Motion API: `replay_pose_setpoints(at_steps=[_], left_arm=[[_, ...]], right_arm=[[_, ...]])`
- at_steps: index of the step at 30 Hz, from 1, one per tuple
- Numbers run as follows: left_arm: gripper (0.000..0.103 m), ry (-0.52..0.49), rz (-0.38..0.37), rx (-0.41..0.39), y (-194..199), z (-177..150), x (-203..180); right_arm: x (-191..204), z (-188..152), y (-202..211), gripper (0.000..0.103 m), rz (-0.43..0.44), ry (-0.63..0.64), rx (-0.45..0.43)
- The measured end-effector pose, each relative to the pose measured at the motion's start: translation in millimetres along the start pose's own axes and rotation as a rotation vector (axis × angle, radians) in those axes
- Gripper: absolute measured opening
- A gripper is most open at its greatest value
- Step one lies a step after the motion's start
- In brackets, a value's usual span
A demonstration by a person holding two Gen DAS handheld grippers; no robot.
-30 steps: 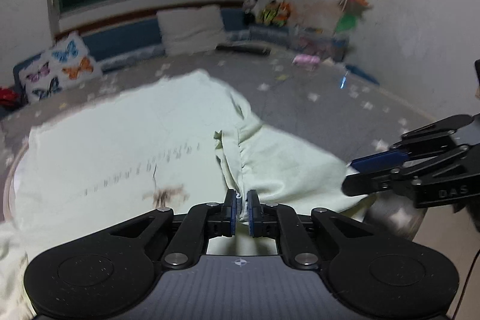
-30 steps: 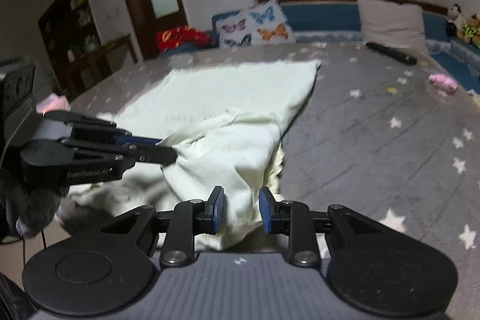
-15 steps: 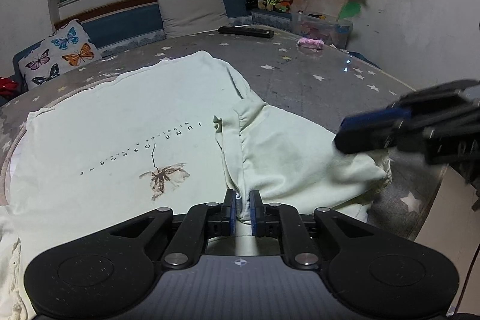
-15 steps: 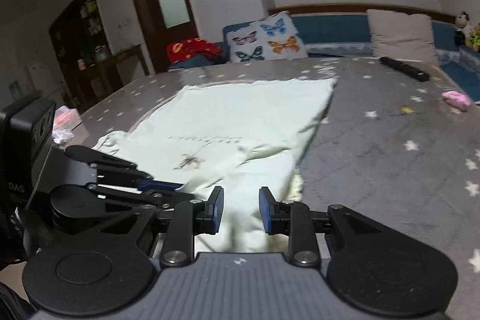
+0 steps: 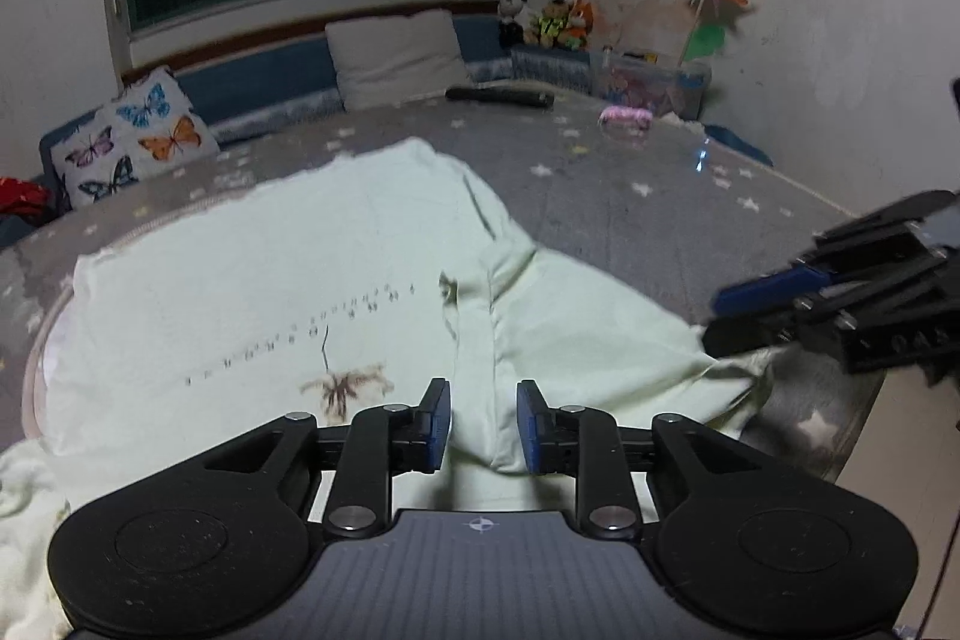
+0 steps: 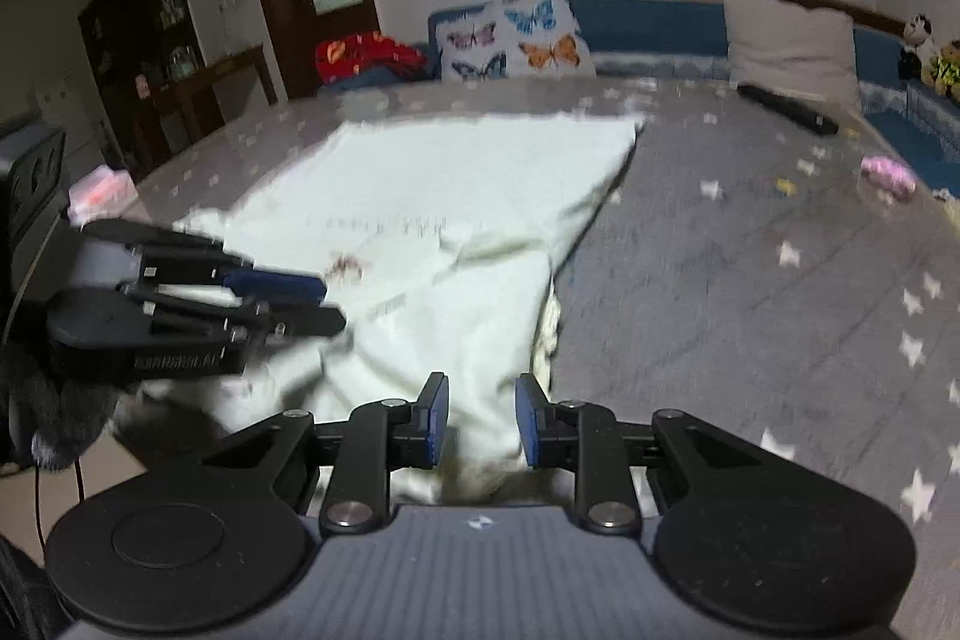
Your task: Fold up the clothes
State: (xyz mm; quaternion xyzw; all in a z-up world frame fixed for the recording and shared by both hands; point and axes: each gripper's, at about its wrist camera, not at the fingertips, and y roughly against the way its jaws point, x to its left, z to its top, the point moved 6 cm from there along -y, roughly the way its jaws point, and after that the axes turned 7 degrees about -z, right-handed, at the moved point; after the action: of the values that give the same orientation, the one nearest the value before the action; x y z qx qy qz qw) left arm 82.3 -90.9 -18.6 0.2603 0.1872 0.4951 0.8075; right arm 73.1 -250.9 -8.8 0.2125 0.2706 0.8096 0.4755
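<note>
- Left gripper (image 5: pixel 483 421): jaws opening, pads parted, pale fabric ridge between them but not pinched; nothing held.
- Right gripper (image 6: pixel 480 418): jaws apart about the same amount, cloth lying in the gap, pads not pressing on it as far as visible; no grip.
- Right gripper also visible at the right edge of the left wrist view, over the folded sleeve edge near the bed corner.
- Pale green T-shirt (image 5: pixel 240 280): spread print-side up on the grey star-pattern bed cover (image 5: pixel 630 196), near the front edge; dotted text line and small brown motif showing.
- Right-hand sleeve side (image 5: pixel 588 334) already flopped inward over the body, seam ridge running toward the left gripper.
- Near hem bunched and hanging off the bed edge below both grippers.
- Handling guess: light, thin, limp knit; no stiffness, drapes and wrinkles easily, likely drags on the bed cover instead of sliding clean.
- Not fragile, not slippery; single-layer pinch could slip out, so best to take a doubled edge.
- Best hold points, judged: seam ridge or hem corners, one gripper per corner, lifted together to keep the fold line straight.
- Background only: butterfly pillow (image 5: pixel 129 130), remote (image 5: pixel 498 96), soft toys (image 5: pixel 549 19).
</note>
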Motion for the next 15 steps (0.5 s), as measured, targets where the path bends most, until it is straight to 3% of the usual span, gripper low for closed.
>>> replay_pose_setpoints(at_steps=[9,15], left_arm=[[0.026,-0.075,-0.083,0.025,-19,0,-29],[0.027,-0.065,-0.115,0.06,-28,-8,-32]], right_arm=[[6,34,-38,0.024,-0.011,0.063,-0.02],[10,46,-74,0.024,-0.023,0.091,0.0]])
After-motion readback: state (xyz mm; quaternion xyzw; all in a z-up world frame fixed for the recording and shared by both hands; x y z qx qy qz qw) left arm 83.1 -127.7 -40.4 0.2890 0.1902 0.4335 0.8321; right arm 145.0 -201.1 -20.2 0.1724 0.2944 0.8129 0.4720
